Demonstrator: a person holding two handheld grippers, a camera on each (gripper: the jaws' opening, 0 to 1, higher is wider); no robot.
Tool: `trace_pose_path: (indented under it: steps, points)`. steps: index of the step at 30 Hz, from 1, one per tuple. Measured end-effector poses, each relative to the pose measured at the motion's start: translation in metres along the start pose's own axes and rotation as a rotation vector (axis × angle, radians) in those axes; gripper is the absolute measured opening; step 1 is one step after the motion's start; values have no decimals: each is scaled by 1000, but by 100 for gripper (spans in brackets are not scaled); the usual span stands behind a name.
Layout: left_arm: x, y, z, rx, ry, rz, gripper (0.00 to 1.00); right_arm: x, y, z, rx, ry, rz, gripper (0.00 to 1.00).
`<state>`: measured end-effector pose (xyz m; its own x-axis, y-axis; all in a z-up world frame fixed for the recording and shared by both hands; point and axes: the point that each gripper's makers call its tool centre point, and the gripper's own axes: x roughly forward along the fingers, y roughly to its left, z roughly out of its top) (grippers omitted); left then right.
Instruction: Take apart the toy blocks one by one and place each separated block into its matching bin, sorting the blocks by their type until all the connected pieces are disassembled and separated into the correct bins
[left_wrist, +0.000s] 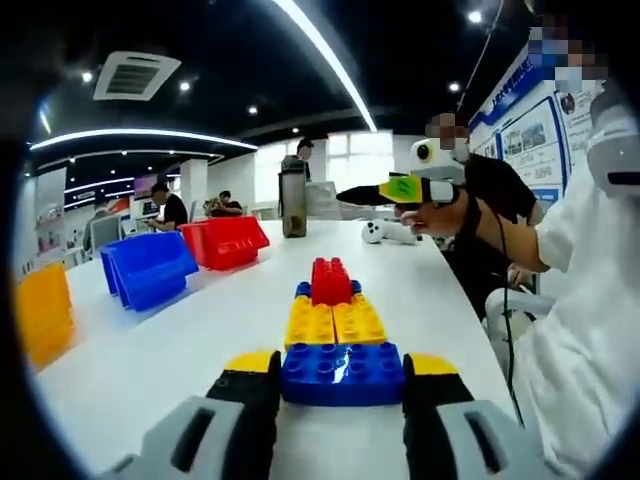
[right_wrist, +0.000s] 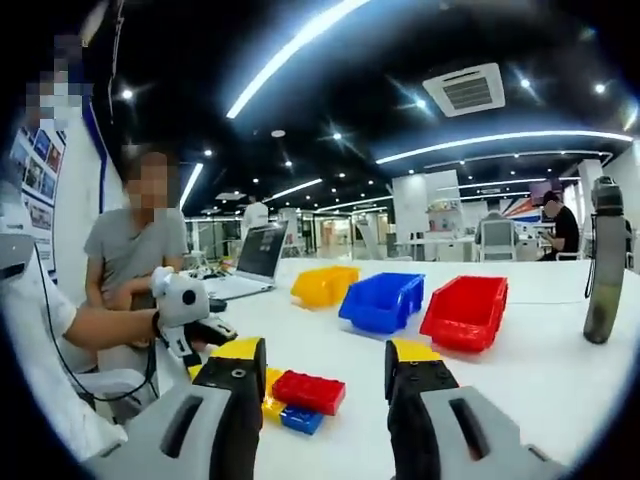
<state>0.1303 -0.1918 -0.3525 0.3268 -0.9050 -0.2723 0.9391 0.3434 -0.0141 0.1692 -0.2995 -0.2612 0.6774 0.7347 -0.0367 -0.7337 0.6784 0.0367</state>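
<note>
A chain of joined toy blocks lies on the white table (left_wrist: 200, 340). Its near end is a wide blue block (left_wrist: 342, 385); behind it come two yellow blocks (left_wrist: 333, 324) and a red block (left_wrist: 331, 280) on a small blue one. My left gripper (left_wrist: 342, 362) is shut on the wide blue block, a jaw pressed to each side. The right gripper (left_wrist: 352, 195) hangs in the air at the right, held by a hand. In the right gripper view my right gripper (right_wrist: 327, 352) is open and empty above the red block (right_wrist: 310, 391), with the left gripper (right_wrist: 205, 335) at the left.
A yellow bin (left_wrist: 40, 310), a blue bin (left_wrist: 148, 265) and a red bin (left_wrist: 225, 240) stand in a row at the left. The same bins (right_wrist: 322, 285) (right_wrist: 385, 300) (right_wrist: 465, 312) sit beyond the blocks. A dark bottle (right_wrist: 607, 265) and a laptop (right_wrist: 258, 255) stand on the table. People sit nearby.
</note>
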Motion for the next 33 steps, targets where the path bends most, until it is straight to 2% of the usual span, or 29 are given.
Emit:
trace_pose_path:
  steps: [6, 12, 14, 18, 22, 25, 28, 32, 33]
  points:
    - [-7, 15, 3, -28, -25, 6, 49, 0, 1, -4, 7, 7, 3, 48]
    - [-12, 27, 16, -72, -82, 38, 49, -1, -1, -5, 9, 4, -1, 47]
    - [-16, 38, 22, -66, -99, 60, 49, -2, -1, -6, 11, 4, -1, 47]
    - [-16, 52, 48, -68, -139, 80, 49, -2, -1, -8, 13, 5, -3, 46]
    - [-10, 85, 76, -39, -159, 143, 49, -4, 0, -10, 12, 11, -5, 46]
    - [-6, 117, 99, -35, -185, 216, 49, -6, -1, -12, 11, 14, -9, 46]
    - [-1, 149, 115, -3, -164, 309, 49, -8, -6, -16, 4, 22, -22, 46]
    - [10, 183, 129, -8, -156, 388, 49, -9, -9, -17, 12, 22, -29, 45]
    - [15, 197, 132, -13, -149, 419, 49, -8, -8, -17, 11, 21, -28, 45]
